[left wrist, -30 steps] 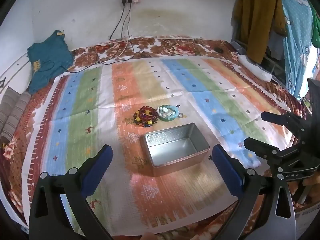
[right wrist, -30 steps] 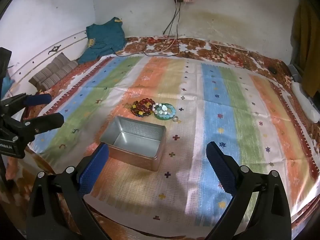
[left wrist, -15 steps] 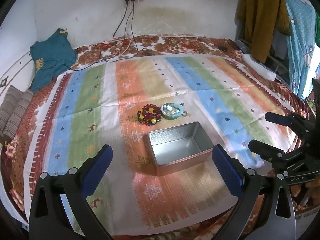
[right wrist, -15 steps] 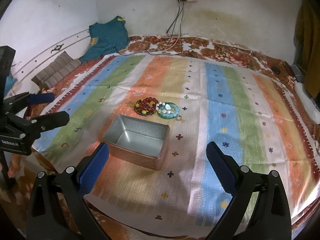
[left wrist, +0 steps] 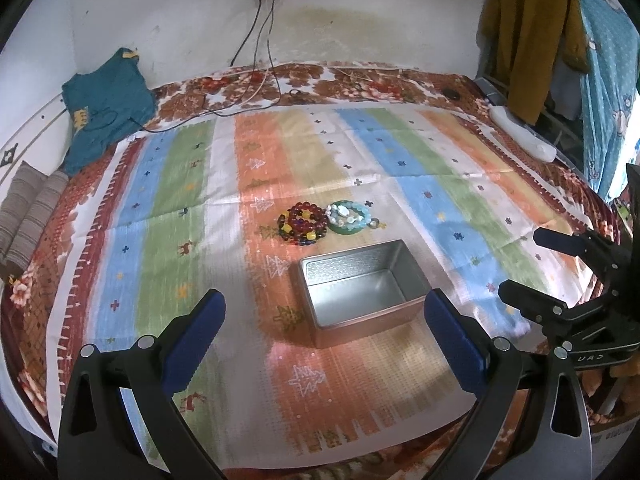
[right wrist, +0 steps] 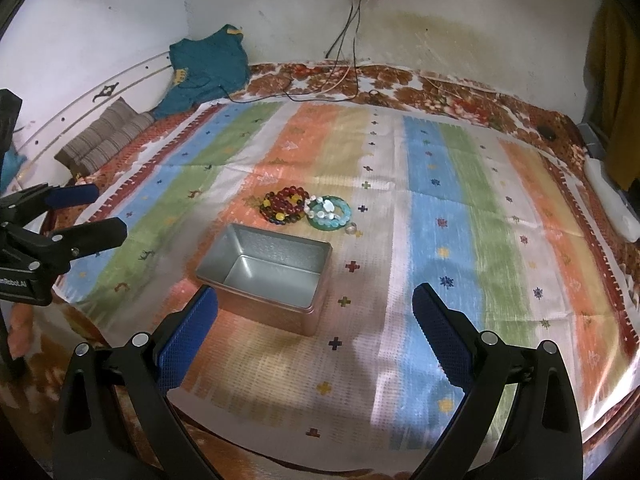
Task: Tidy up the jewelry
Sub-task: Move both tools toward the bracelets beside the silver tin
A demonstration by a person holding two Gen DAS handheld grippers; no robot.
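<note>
Ring beside bracelets, clearer rightward

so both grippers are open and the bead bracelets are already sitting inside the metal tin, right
Not quite. The left gripper and right gripper are open, but the metal tin is empty. The bead bracelets lie on the striped cloth just beyond it, as the left wrist view shows.

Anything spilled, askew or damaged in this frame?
Nothing stands out. The bracelets lie in a tidy cluster beside the empty tin, a small ring next to them. Both grippers are open and empty.
</note>
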